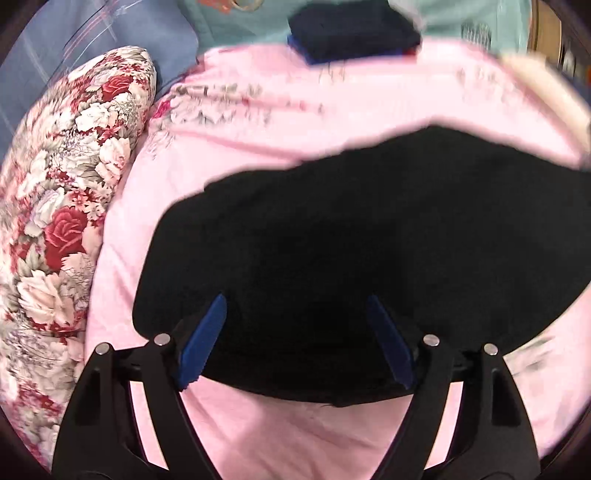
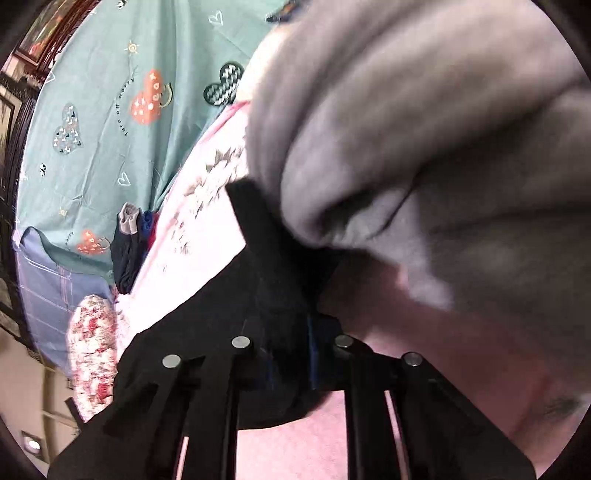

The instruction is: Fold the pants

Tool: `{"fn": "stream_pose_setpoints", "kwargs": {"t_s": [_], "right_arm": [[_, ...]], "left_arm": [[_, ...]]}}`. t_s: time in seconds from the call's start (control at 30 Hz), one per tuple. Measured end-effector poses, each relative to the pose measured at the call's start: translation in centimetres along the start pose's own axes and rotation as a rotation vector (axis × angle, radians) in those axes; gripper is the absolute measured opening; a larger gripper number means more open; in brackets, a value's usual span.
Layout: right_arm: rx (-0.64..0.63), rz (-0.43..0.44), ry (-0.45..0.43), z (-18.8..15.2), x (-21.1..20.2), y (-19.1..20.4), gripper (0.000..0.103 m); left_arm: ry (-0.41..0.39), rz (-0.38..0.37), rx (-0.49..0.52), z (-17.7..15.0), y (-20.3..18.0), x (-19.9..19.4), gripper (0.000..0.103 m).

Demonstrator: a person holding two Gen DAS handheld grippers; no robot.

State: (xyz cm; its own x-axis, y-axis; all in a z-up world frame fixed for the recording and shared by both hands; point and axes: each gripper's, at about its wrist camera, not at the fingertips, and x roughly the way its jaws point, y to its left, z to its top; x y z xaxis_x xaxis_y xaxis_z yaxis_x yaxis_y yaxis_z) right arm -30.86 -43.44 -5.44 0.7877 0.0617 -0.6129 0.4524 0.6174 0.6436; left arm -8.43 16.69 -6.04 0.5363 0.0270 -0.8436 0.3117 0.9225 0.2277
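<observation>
The black pants (image 1: 351,240) lie in a folded bundle on the pink floral sheet (image 1: 295,122). My left gripper (image 1: 295,314) is open just above their near edge, its blue pads (image 1: 205,336) spread wide with nothing between them. In the right wrist view my right gripper (image 2: 291,332) is shut on a fold of the black pants (image 2: 229,310) and holds it lifted off the sheet. A grey sleeve (image 2: 424,147) and bare forearm (image 2: 461,350) fill the right of that view.
A rose-print pillow (image 1: 66,206) lies along the left. A stack of folded dark clothes (image 1: 351,33) sits at the far edge of the pink sheet. A teal heart-print sheet (image 2: 122,110) and blue bedding (image 1: 92,48) lie beyond.
</observation>
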Motion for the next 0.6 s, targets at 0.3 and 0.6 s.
{"fn": "stream_pose_setpoints", "kwargs": {"t_s": [0.3, 0.6], "right_arm": [[-0.409, -0.322, -0.061, -1.5, -3.0, 8.1, 0.057], [-1.029, 0.301, 0.293, -5.7, 13.0, 32.1, 0.075]], "left_arm": [[-0.058, -0.009, -0.065, -1.1, 2.5, -1.8, 0.09], [-0.064, -0.089, 0.003, -1.1, -1.0, -1.4, 0.09]]}}
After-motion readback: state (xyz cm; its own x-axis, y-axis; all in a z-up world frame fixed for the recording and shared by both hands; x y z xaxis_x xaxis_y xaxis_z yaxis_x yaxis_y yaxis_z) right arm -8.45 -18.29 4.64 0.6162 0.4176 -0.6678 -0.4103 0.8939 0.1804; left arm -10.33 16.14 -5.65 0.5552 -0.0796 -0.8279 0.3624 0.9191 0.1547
